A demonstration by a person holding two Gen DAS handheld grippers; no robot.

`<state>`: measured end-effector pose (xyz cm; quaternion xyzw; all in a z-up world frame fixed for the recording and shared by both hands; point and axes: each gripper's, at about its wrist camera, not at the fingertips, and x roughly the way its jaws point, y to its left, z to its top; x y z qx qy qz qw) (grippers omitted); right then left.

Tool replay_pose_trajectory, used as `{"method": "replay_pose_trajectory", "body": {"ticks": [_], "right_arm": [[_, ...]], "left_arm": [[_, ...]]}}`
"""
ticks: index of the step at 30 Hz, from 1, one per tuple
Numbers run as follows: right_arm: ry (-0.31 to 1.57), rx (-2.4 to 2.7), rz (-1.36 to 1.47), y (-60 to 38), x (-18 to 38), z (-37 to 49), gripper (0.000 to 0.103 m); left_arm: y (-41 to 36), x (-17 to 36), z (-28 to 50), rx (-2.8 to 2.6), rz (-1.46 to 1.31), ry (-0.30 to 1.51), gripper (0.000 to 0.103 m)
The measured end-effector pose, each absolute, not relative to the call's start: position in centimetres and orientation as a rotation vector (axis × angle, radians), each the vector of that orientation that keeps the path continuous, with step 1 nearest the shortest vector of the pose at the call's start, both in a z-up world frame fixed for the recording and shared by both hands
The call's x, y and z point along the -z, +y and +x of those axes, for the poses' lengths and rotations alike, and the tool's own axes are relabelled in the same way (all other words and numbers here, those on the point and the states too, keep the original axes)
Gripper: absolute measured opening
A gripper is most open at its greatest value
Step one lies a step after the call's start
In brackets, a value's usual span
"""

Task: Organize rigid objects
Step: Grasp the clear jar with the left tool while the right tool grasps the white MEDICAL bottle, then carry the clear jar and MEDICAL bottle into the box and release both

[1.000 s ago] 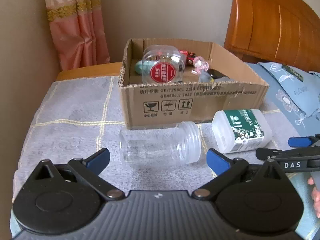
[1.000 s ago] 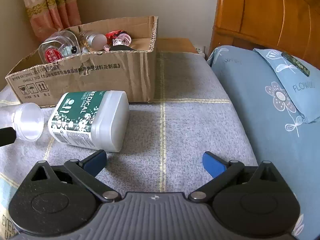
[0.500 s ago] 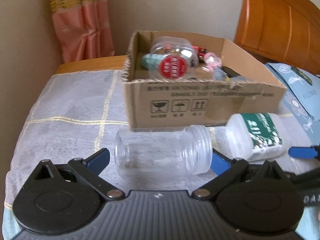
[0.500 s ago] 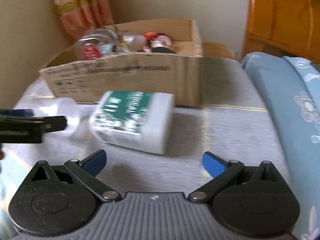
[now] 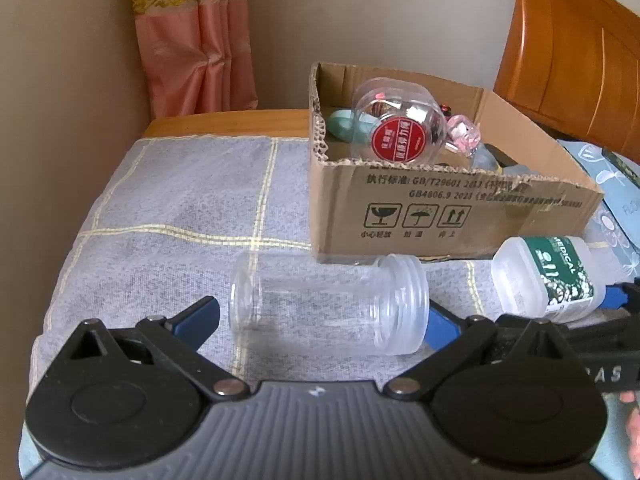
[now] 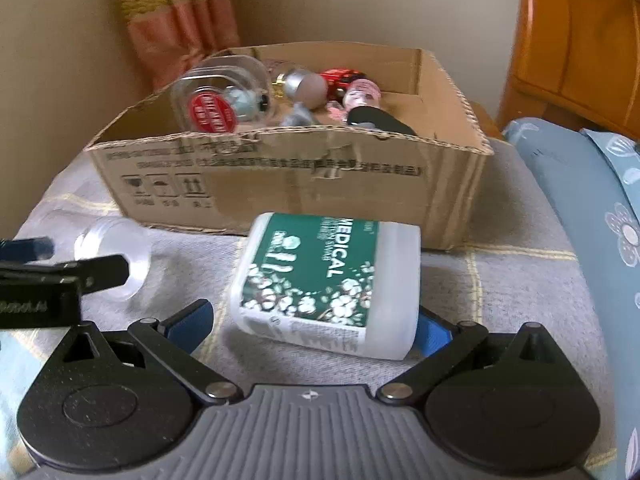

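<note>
Lying before the half-filled cardboard box (image 5: 460, 208), clear jar (image 5: 328, 308) and swab tub (image 6: 328, 280) remain, each between wide-spread left gripper (image 5: 320, 320) and right gripper (image 6: 312, 320) fingers, ungrasped.

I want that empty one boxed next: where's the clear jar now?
The clear jar lies on its side on the grey blanket, between the open left gripper fingers, before the cardboard box.

Soft, even daylight, with faint shadows only. Fisheye bending curves the edges and darkens the corners. The right wrist view is motion-blurred; the left wrist view is sharp.
</note>
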<state>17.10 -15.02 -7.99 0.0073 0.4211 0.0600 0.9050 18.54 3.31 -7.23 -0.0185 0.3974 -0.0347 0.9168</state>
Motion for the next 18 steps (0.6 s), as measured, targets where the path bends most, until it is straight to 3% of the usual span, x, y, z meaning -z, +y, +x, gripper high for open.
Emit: {"method": "replay_pose_trajectory", "body": {"ticks": [18], "right_arm": [[0.874,-0.040,-0.003,-15.5,8.1,18.5,0.103]], "left_arm": [[2.6,7.7,19.1,0.080,-0.019,0.826,0.102]]}}
